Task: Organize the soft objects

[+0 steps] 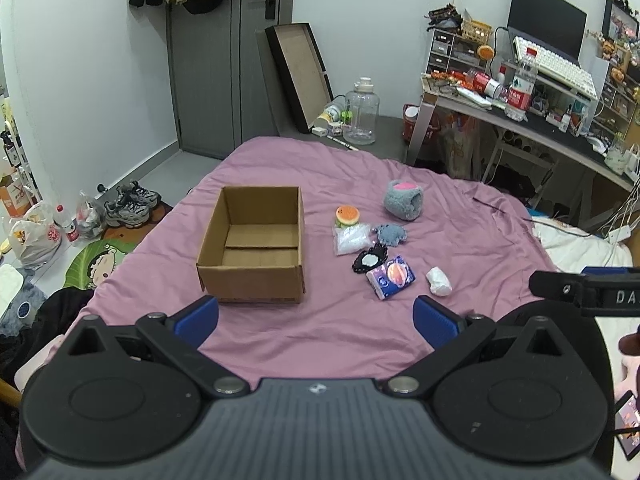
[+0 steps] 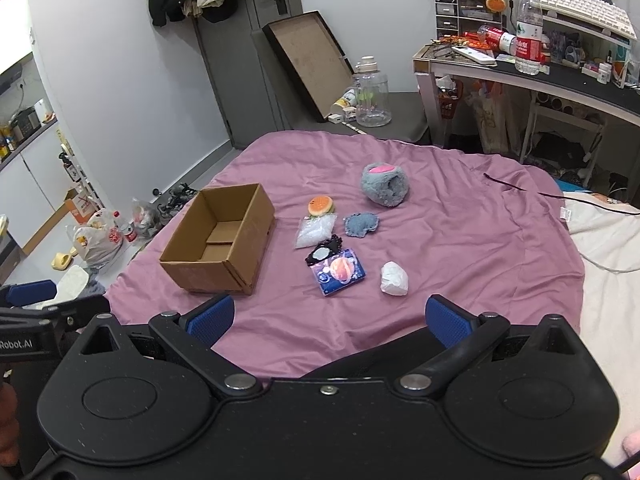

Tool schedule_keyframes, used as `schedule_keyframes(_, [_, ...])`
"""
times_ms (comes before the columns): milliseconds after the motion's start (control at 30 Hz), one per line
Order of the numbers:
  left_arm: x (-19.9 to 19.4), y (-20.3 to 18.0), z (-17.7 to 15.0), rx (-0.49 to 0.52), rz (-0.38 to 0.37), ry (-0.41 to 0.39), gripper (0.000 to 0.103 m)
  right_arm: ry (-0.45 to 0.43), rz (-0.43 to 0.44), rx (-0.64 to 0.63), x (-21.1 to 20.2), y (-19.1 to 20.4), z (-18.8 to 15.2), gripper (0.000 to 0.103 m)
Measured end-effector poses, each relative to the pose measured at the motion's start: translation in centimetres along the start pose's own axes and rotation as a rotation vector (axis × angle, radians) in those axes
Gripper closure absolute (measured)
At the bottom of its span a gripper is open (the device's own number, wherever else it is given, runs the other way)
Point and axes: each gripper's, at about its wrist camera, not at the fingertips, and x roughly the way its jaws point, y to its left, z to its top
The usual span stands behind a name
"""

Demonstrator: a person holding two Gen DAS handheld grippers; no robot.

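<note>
We hold a tool in each hand above the near edge of a bed with a purple sheet [image 1: 328, 336]. Our left tool [image 1: 316, 320] is spread wide with nothing in it. Our right tool [image 2: 326, 318] is spread wide too, and it holds nothing.

An open box [image 1: 252, 252] sits on the sheet, toward the left. It is empty inside.

The soft things lie in a bunch to the right of the box, a little apart from it. Farthest back is a gray fluffy slipper [image 1: 404, 200] with a pink spot. Nearer is a small orange toy [image 1: 347, 215], touching a clear bag [image 1: 352, 239] of white bits. Just beside the bag is a small blue fuzzy piece [image 1: 391, 234]. Nearer still is a black frilly mirror [image 1: 370, 259], touching a tissue pack [image 1: 391, 277]. A white lump [image 1: 439, 281] lies to the right of the pack, not touching it.

Behind the bed are a door [image 1: 224, 60] and a messy counter [image 1: 560, 120].
</note>
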Motion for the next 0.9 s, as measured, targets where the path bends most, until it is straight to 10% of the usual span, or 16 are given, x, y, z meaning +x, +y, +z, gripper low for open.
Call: schedule_keyframes(900, [8.1, -1.7, 2.8, 0.051, -0.07, 0.052, 0.001, 0.03, 0.003, 0.106, 6.4, -4.2, 1.5, 0.0])
